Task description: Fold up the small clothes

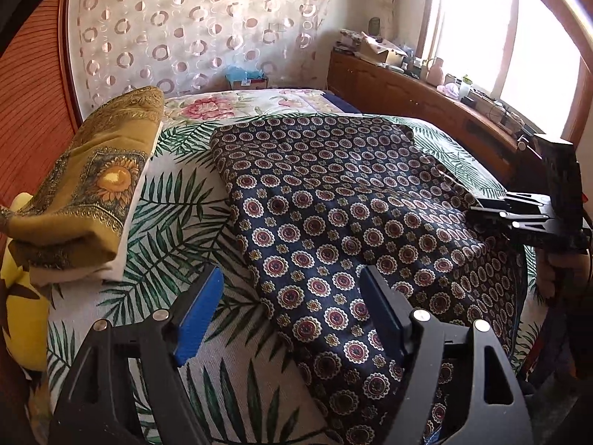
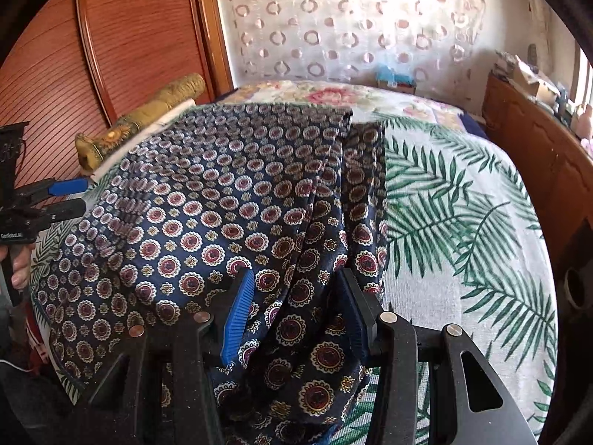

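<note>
Navy patterned cloth (image 1: pixel 333 200) lies spread on the bed (image 2: pixel 463 222), right of the folded mustard stack (image 1: pixel 92 193); thin, limp, probably slippery, it is best pinched at a corner or hem. Left claw (image 1: pixel 289 307) gapes wide and empty above its near edge, while the right claw (image 2: pixel 296 315) stands narrow around a bunched fold; I cannot tell whether its pads press.

Right gripper (image 2: pixel 296 315) is pointing down over the navy medallion-print cloth (image 2: pixel 207 200), a bunched ridge of it rising between the blue pads (image 2: pixel 237 319); contact with the pads cannot be made out. The cloth is lying spread on the palm-leaf bedspread (image 2: pixel 463 222). Left gripper (image 2: pixel 79 196) is showing at the far left edge, jaws apart, a hand (image 2: pixel 20 263) gripping its handle. A folded mustard cloth (image 2: pixel 148 118) is sitting beyond, against the wooden headboard (image 2: pixel 111 44).
</note>
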A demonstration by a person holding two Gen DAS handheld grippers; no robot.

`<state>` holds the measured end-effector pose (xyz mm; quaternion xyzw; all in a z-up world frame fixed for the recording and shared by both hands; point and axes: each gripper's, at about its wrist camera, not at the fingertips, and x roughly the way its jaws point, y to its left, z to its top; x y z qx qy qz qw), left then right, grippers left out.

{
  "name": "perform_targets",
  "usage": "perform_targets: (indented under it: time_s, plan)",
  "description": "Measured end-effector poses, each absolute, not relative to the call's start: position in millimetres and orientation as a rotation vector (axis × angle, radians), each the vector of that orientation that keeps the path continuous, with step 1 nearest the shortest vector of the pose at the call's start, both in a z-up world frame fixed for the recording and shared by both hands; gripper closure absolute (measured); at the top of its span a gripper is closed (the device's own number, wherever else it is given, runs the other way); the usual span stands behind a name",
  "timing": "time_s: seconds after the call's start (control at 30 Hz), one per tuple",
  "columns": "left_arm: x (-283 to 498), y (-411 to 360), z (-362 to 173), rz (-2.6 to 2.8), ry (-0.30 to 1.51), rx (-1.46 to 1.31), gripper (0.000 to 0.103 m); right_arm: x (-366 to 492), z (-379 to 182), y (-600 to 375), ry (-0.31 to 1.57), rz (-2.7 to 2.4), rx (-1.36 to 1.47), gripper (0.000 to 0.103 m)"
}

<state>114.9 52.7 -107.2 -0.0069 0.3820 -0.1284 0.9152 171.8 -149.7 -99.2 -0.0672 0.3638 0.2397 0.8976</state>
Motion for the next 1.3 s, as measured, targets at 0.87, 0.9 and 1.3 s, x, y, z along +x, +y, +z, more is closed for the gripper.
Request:
perform_targets:
  time_s: [0.87,0.9,1.3]
  plan:
    - [105.9,43.9,-107.7,-0.278,0.787,-0.008,0.026,134.7,-87.7,-165.4,0.678,0.409,-0.172,0.089]
    - [105.7,43.4,-107.9,-0.278,0.789,-0.008,0.026,132.3,-86.5,-168.4,0.675,0.41,-0.17,0.084]
    - [81.8,46.4,-120.7,-0.288,0.825,-0.018,0.026,103.8,-90.2,-182.9,0.704,0.411,-0.171,0.054]
